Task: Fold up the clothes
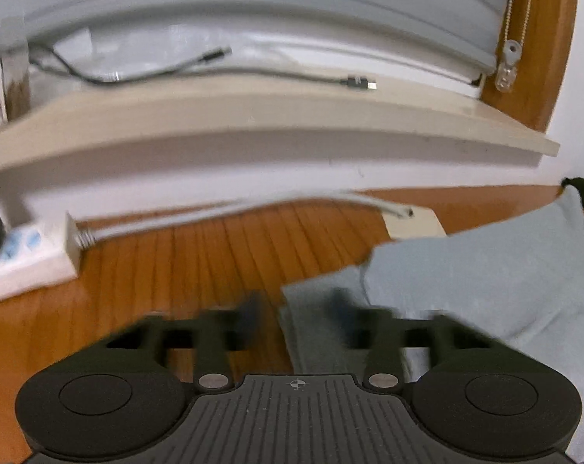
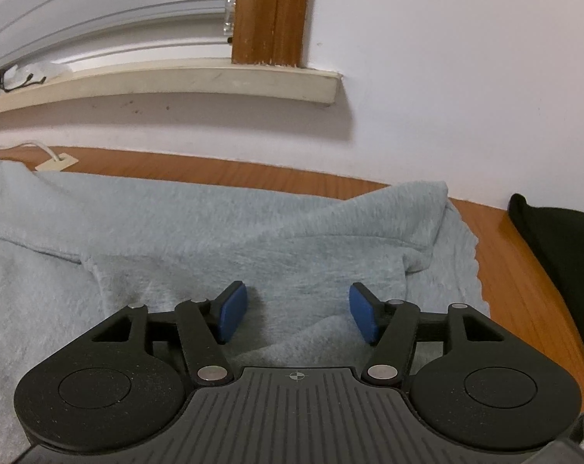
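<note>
The right gripper stands with its two blue-padded fingers spread wide, nothing between them, poised just over the pale blue-grey fleecy garment. Under the gap lies a folded-over flap of that garment, and its cloth spreads left and toward the wall across the orange-brown wooden table. A scalloped edge of the fabric shows at the right. Well to the right, against the white wall, sits a black piece of cloth.

The left gripper is blurred, but its dark fingers are likewise wide apart and hold nothing. Its right finger is over the left edge of the same garment; its left finger is over bare wood. Whether either finger touches the surface cannot be told. Beyond, a white power strip with a white cable lies by the wall. Above runs a cream windowsill carrying a dark cable with a plug end, with grey blinds over it and a beaded pull cord beside the wooden window frame.
</note>
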### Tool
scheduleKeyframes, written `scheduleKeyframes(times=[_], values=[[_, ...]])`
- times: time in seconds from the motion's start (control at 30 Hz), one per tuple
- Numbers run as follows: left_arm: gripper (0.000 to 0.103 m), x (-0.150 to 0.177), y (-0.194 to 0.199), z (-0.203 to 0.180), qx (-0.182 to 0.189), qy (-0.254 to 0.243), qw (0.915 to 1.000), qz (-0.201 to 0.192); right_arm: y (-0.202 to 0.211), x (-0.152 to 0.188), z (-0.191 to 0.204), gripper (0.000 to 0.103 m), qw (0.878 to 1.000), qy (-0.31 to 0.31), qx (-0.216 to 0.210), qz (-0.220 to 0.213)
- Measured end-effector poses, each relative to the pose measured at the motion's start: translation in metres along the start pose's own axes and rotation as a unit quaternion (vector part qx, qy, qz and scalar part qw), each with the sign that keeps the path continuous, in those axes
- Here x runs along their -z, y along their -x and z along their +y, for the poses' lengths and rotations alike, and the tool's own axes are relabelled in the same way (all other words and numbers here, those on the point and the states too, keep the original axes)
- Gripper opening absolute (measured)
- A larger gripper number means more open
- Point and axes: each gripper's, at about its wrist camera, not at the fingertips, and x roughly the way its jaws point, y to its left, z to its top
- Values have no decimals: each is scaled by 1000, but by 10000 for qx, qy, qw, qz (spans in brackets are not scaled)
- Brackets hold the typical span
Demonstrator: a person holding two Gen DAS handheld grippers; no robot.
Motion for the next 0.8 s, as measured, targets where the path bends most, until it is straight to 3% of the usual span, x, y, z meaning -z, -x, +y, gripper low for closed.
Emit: scheduleKeyframes(times=[0.2, 0.3, 0.33, 0.37, 0.4, 0.47, 0.63, 0.73, 0.8], values=[[6, 10, 18, 16, -38, 184, 9997, -131, -1, 0, -2, 59, 10000, -20, -14, -15], [10, 5, 23, 5, -402, 11, 9990, -175, 0, 1, -2, 60, 10000, -17, 15, -24], [15, 2, 26, 0, -418, -20, 9988, -257, 0, 1, -1, 61, 10000, -14, 39, -33], [31, -1, 28, -5, -434, -51, 9985, -339, 1, 1, -1, 64, 10000, -11, 68, -53], [54, -4, 31, -11, -450, -83, 9981, -421, 3, 2, -1, 64, 9999, -16, 84, -124], [77, -12, 35, -28, -320, -197, 9973, -624, 16, 5, -5, 64, 9993, -74, 54, -352], [84, -19, 22, -92, 329, -567, 9953, -718, 67, 17, -31, 65, 9971, -407, 95, -639], [91, -18, 9, -134, 747, -797, 9917, -680, 90, 32, -52, 67, 9959, -396, 549, -592], [101, -17, 1, -161, 1025, -950, 9880, -653, 102, 46, -65, 70, 9949, -330, 840, -458]])
